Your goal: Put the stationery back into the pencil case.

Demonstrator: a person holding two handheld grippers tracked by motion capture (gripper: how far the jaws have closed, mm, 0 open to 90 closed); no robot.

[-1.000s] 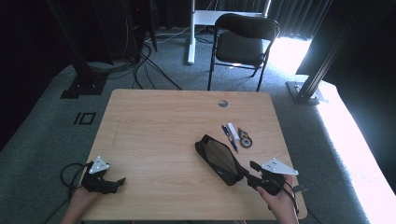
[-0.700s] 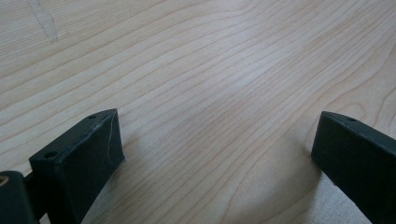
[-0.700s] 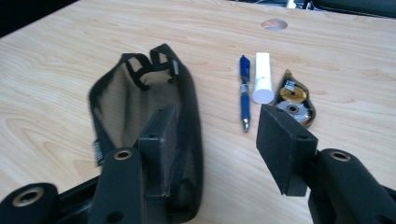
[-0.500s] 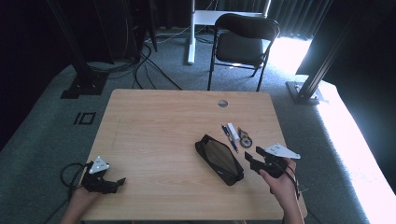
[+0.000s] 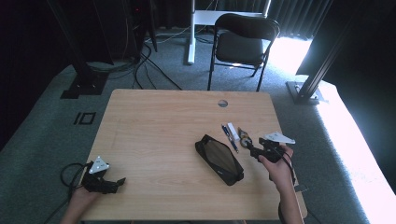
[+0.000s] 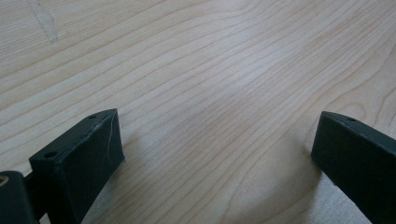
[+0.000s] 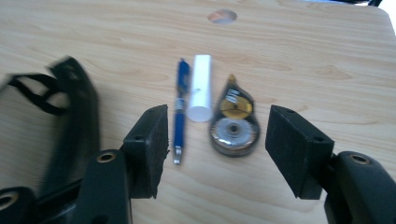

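A: Start from the high view?

B: A pale wooden surface (image 5: 154, 135) with a round hole (image 5: 222, 103) near its far edge, and a black folding chair (image 5: 243, 42) on the grey carpet beyond it. A black pouch (image 5: 219, 158) lies open right of centre. The left gripper (image 5: 114, 183) rests at the near left corner, well apart from everything; the right gripper (image 5: 254, 150) is held in a hand (image 5: 278, 168) just beside the pouch.

A: What does the right gripper view add?

B: The small things, which are specks from above. A blue pen (image 7: 180, 109), a white stick (image 7: 201, 94) touching it or nearly so, and a teardrop-shaped dispenser (image 7: 235, 123), probably correction tape, lie side by side. The pouch's edge is a blur at the left.

A: And the jaws?

B: The right gripper's are spread wide, empty, with the dispenser and the pen's lower end between them. The left gripper view shows its jaws equally wide over bare wood grain, holding nothing.
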